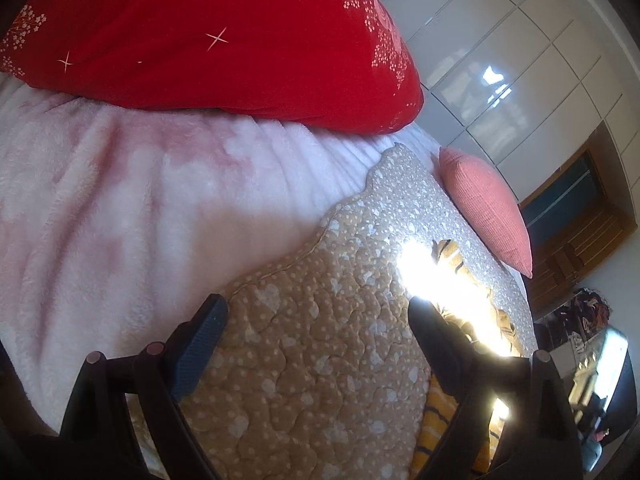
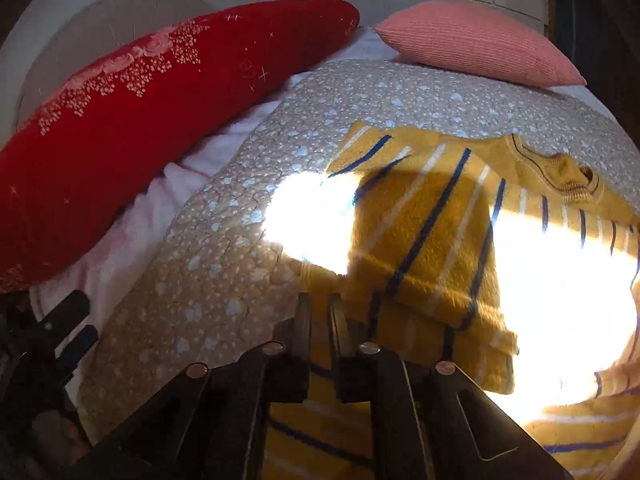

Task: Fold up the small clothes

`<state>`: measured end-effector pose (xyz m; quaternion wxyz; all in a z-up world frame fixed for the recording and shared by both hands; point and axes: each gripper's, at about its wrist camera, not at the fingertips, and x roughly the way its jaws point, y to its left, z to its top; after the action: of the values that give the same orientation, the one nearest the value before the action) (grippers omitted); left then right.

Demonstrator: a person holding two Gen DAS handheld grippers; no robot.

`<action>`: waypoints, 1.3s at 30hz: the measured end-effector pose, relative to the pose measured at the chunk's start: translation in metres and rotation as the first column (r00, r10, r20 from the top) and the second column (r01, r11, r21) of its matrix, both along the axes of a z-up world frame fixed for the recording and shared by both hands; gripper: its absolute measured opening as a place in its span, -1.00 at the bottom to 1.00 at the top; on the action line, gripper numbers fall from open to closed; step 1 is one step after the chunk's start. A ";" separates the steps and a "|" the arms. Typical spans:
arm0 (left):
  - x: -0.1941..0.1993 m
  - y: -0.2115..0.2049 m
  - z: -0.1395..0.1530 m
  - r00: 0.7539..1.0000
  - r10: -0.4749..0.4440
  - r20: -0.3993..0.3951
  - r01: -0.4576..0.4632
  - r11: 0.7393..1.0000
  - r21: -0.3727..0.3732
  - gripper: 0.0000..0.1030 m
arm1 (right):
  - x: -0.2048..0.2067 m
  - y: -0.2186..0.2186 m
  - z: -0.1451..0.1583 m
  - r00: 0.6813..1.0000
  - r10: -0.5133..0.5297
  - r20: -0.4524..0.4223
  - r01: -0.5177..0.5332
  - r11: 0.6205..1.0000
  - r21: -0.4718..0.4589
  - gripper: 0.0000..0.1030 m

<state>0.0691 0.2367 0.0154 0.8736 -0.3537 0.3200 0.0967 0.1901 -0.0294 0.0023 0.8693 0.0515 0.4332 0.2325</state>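
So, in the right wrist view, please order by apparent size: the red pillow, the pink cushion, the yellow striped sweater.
1. yellow striped sweater, though it lies nearest the camera, and glare hides part of it
2. red pillow, close to the sweater in apparent size, so this order is unsure
3. pink cushion, clearly smallest, but farthest away

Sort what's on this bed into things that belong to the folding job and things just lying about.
Job:
- yellow knit top with blue and white stripes
- right gripper, shut on its fabric
- left gripper, open
- tan quilted spotted mat beneath

Lying about:
- red embroidered pillow
- pink ribbed cushion
- pale pink fleece blanket
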 end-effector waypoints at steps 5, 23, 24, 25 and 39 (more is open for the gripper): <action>0.001 -0.018 0.005 1.000 -0.026 0.004 0.026 0.998 0.064 0.76 | -0.054 -0.069 0.014 0.990 -0.001 0.144 0.020 0.992 -0.127 -0.23; 0.082 -0.169 0.029 0.910 -0.396 -0.123 0.414 0.865 0.283 0.77 | 0.022 -0.265 -0.028 0.951 -0.310 0.017 0.309 0.950 0.047 -0.75; 0.093 -0.170 0.025 0.908 -0.393 -0.146 0.419 0.863 0.282 0.77 | 0.025 -0.269 -0.033 0.946 -0.323 0.011 0.321 0.944 0.074 -0.76; 0.102 -0.168 0.020 0.905 -0.391 -0.168 0.424 0.865 0.270 0.77 | 0.025 -0.277 -0.037 0.942 -0.335 0.000 0.333 0.936 0.117 -0.82; 0.101 -0.140 -0.012 0.880 -0.388 -0.274 0.444 0.877 0.186 0.76 | -0.033 -0.343 -0.058 0.864 -0.489 -0.115 0.492 0.777 0.393 -0.69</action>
<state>0.1703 0.0966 0.0036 0.8676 -0.1530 0.4729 -0.0160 0.1573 -0.3725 -0.0561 0.8676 0.3443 0.3489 0.0835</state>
